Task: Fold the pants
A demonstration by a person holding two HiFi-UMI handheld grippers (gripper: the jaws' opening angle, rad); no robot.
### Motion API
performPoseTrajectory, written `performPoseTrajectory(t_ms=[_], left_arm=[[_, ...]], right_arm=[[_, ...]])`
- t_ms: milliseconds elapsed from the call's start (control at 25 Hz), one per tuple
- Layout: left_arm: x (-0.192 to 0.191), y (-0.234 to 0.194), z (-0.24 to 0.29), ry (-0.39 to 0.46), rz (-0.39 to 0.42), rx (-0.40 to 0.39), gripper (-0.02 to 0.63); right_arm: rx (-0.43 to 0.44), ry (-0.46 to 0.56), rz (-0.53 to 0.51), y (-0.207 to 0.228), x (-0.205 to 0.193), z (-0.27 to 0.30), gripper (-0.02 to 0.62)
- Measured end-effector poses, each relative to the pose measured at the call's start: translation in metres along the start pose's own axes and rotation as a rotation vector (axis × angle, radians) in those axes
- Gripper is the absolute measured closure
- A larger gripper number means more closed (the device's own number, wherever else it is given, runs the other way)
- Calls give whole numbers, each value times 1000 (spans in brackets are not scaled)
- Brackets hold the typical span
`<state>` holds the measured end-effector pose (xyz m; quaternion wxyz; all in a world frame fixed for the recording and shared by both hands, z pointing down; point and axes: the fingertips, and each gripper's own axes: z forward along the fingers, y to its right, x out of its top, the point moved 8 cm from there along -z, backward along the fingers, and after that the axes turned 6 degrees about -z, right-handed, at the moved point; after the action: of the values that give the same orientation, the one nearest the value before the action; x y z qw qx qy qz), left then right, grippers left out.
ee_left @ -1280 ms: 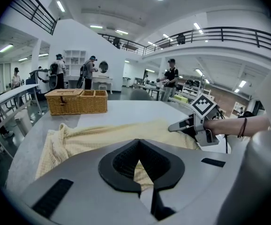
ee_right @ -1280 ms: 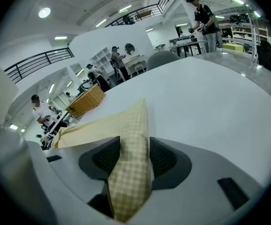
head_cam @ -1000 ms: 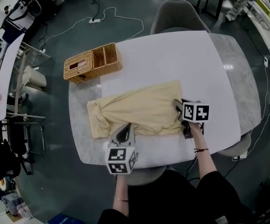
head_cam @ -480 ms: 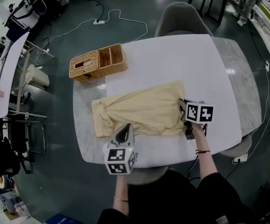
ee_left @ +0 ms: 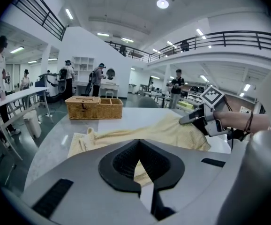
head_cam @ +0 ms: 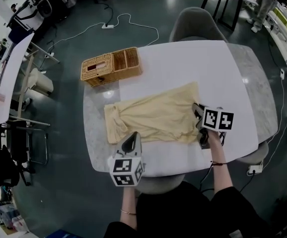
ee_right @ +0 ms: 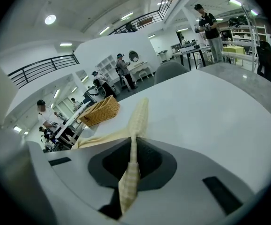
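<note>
Pale yellow pants [head_cam: 153,118] lie flat across the white table [head_cam: 183,63], waistband bunched at the left. My right gripper [head_cam: 195,106] is at their right end, shut on the cloth. In the right gripper view a strip of pants [ee_right: 138,116] runs up between the closed jaws of that gripper [ee_right: 134,142]. My left gripper [head_cam: 133,135] sits over the near edge, left of the middle. Its jaws [ee_left: 138,144] are closed together, and yellow cloth [ee_left: 145,130] shows in the gap behind the tips. I cannot tell whether it pinches that cloth. The right gripper [ee_left: 187,119] also shows in the left gripper view.
A wicker basket [head_cam: 111,66] with compartments stands at the table's far left corner, also in the left gripper view [ee_left: 94,108] and the right gripper view [ee_right: 100,110]. A grey chair [head_cam: 195,24] is pushed in at the far side. People stand at desks in the background.
The right gripper has lifted a little with the pants' right end. The left gripper has slid left along the near edge while the pants stayed put on the table.
</note>
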<state>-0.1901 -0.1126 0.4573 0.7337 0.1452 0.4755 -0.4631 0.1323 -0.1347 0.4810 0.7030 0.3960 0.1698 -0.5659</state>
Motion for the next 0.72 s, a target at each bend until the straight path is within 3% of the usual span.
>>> performPoseTrajectory(t_ms=[720], left_arm=[[-3,-67,-59,55,-32,1,598]], right_arm=[[-5,60,-53,-107,12,-7,566]])
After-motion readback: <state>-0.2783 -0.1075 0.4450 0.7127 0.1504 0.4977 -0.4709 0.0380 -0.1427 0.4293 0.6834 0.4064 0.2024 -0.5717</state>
